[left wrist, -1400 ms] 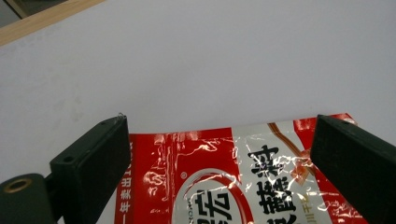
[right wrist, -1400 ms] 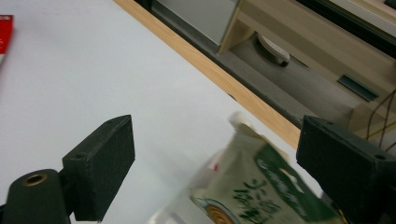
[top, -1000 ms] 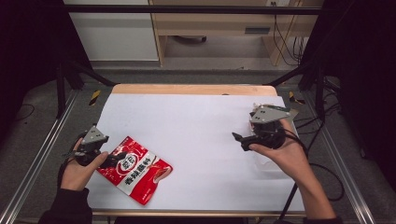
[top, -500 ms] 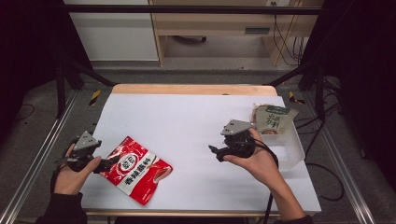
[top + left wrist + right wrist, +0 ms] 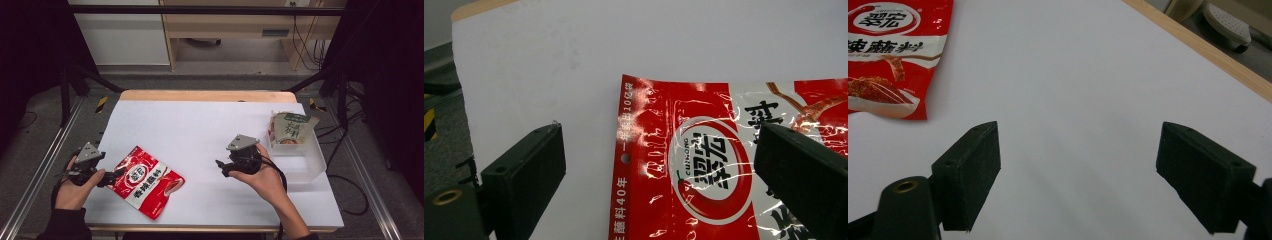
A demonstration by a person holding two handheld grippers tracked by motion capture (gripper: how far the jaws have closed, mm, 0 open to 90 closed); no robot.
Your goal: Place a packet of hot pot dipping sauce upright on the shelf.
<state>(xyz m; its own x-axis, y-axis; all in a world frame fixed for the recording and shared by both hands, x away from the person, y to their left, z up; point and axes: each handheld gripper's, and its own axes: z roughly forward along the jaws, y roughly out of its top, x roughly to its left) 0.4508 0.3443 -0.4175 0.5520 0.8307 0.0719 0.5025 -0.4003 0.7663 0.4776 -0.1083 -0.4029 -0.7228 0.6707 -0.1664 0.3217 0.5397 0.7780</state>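
A red and white snack pouch (image 5: 148, 182) lies flat on the white table near the front left. My left gripper (image 5: 119, 174) is at the pouch's left edge, jaws wide open. In the left gripper view the pouch (image 5: 704, 165) lies below the gap of the left gripper (image 5: 656, 150), and neither pad presses on it. My right gripper (image 5: 220, 167) is low over the middle right of the table and points left. Its jaws have just been closing slightly but stand open in the right gripper view (image 5: 1080, 170), with bare table between them and the red pouch (image 5: 888, 50) farther off.
A clear plastic tub (image 5: 303, 162) stands at the right edge of the table with a green and beige pouch (image 5: 291, 127) leaning in it. The table's wooden far edge (image 5: 1198, 42) is beyond the right gripper. Metal frame rails (image 5: 35, 175) run along both sides.
My right hand has moved left and toward the front, away from the tub, where the green pouch stays. The left hand has barely shifted.
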